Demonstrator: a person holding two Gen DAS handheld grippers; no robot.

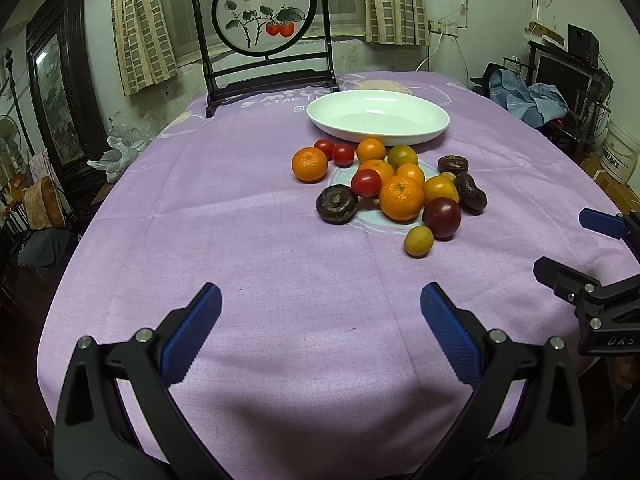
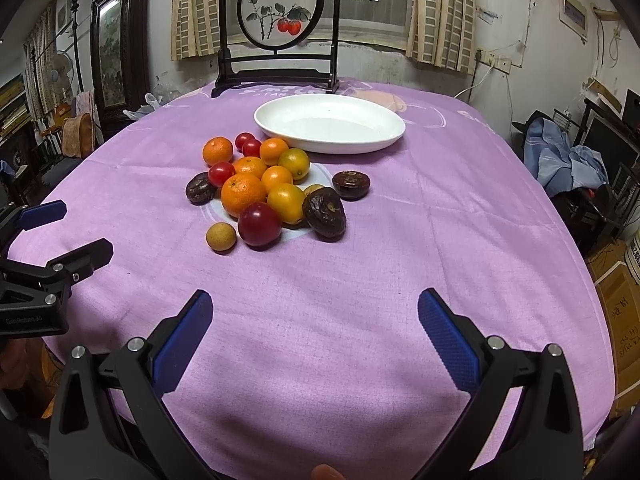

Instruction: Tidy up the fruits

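2 tools hover low over the near edge of the counter [image 1: 240,240], both spread wide and gripping nothing: left tool [image 1: 320,320], right tool [image 2: 316,324]. Fruit pile [image 2: 264,188] of mandarins, cherry tomatoes and dark wrinkled fruits lies mid-counter on the purple cloth, just before the empty white dish [image 2: 330,128]. 1 small yellowish fruit [image 2: 221,237] sits nearest, beside a dark red fruit [image 2: 260,224].

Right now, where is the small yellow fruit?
In both views the small yellow fruit lies nearest the viewer, beside the dark red plum.
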